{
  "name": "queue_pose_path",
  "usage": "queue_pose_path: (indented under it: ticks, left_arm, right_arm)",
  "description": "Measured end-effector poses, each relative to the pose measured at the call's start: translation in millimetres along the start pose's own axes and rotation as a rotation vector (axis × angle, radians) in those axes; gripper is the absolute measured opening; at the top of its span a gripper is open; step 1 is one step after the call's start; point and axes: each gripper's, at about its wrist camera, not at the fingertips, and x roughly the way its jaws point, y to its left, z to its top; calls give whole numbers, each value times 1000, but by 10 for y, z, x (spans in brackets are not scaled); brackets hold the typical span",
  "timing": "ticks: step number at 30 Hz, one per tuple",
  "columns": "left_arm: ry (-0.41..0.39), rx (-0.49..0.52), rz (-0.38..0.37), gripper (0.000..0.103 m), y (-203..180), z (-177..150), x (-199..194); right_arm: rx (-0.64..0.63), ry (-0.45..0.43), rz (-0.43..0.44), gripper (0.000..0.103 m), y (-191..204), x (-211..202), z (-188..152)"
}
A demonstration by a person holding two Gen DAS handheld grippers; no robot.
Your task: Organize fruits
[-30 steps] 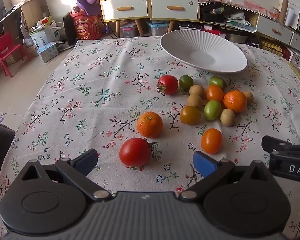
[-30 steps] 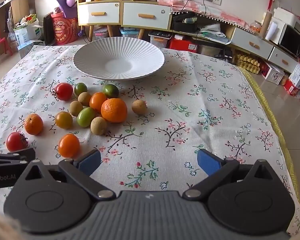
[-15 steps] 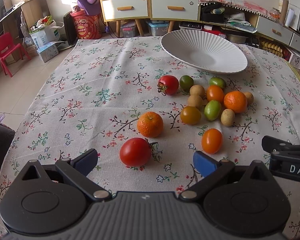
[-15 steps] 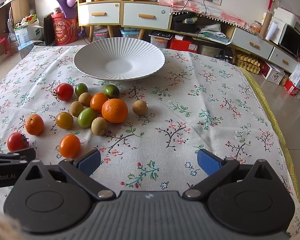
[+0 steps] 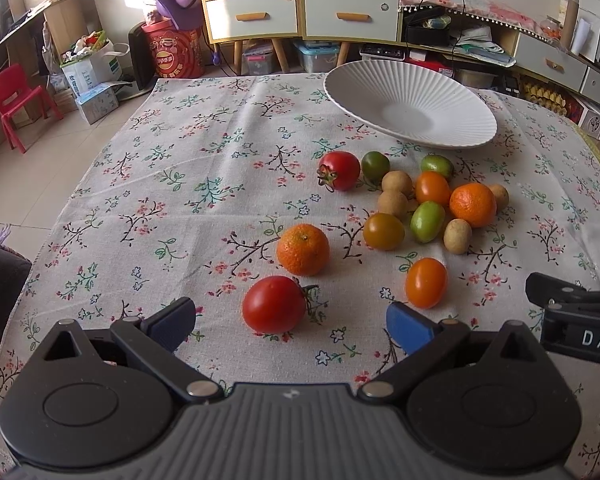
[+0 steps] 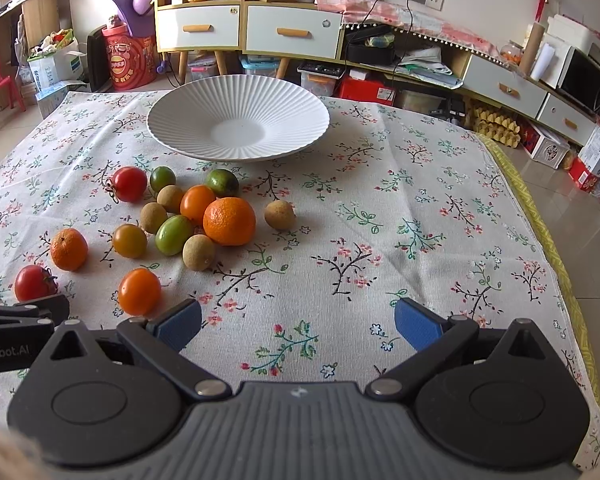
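Observation:
Several fruits lie loose on the floral tablecloth (image 5: 188,200). A red tomato (image 5: 274,304) sits just ahead of my open left gripper (image 5: 290,322), between its blue fingertips but clear of them. Beyond it lie a mandarin (image 5: 303,249), an orange tomato (image 5: 426,282) and a cluster around a larger orange (image 5: 473,204). The white ribbed plate (image 5: 452,92) stands empty at the far side. My right gripper (image 6: 298,326) is open over bare cloth, with the orange tomato (image 6: 139,291) left of its left fingertip and the plate (image 6: 180,114) far ahead.
Each gripper's black body shows at the other view's edge (image 5: 576,320) (image 6: 16,328). The table's right edge (image 6: 540,216) drops to the floor. Cabinets with drawers (image 6: 244,32), boxes and a red chair (image 5: 8,100) stand beyond the table.
Both views have crept very slightly closer to the fruits; nothing was gripped or released.

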Motion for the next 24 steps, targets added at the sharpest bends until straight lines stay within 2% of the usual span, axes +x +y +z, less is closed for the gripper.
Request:
queue_pose_path:
  ticks: [24]
  left_arm:
    - [-1,-1,3,98,17,10,1]
  right_arm:
    - [9,5,-4,103,-20,16,-11]
